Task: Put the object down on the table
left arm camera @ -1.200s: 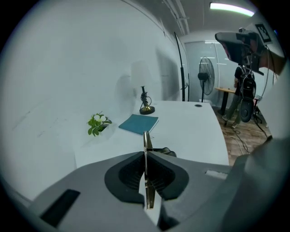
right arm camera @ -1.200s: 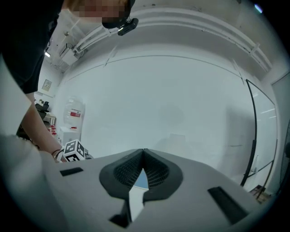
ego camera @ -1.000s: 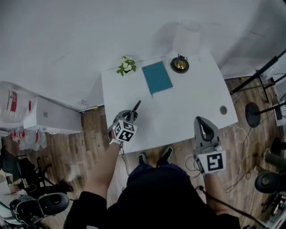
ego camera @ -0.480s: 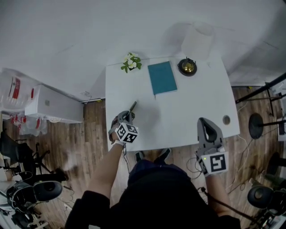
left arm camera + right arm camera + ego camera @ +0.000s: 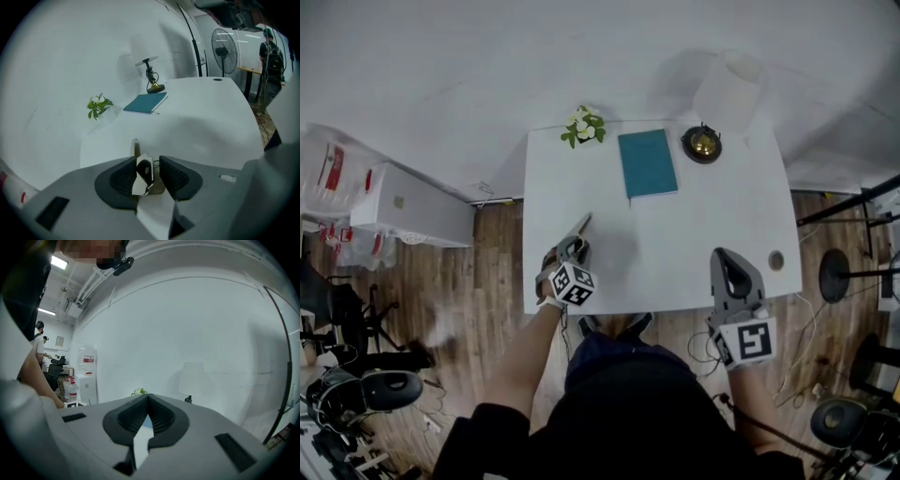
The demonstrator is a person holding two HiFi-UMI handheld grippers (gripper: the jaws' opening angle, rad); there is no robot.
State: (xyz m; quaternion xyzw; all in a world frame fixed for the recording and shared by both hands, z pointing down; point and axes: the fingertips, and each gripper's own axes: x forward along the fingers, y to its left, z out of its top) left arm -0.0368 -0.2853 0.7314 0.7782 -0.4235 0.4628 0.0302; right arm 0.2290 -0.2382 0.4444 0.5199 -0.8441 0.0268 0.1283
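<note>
the left gripper [image 5: 570,249] hangs over the front left corner of the white table [image 5: 703,234]. its jaws are opening. a slim metal object [image 5: 143,171] stands between them, leaning on the left pad, with a gap to the right pad. from the head view the object's far end [image 5: 584,223] points away over the table top; whether that end touches the top cannot be told. what kind of thing it is stays unclear: silver, with a dark hole near the held end, and its lower part is hidden behind the jaws.

the right gripper [image 5: 727,259] sits at the table's front right edge, well apart from the left one, jaws together with nothing between them.

nothing lies on the table just beside the object; the middle of the top is bare. a small round hole [image 5: 775,261] sits near the table's right edge. at the table's far side lie a teal book [image 5: 648,163], a sprig of green leaves with white flowers [image 5: 584,126] at the far left corner, and a lamp with a brass base [image 5: 702,143] to the right of the book, its pale shade [image 5: 729,84] blending into the white wall.

left of the table stands a white cabinet [image 5: 408,202] on the wood floor. right of the table dark stands [image 5: 844,272] are cut off by the frame edge. past the table's right side, in the left gripper view, a standing fan [image 5: 228,40] and a distant person [image 5: 269,47] show, small and dim.
</note>
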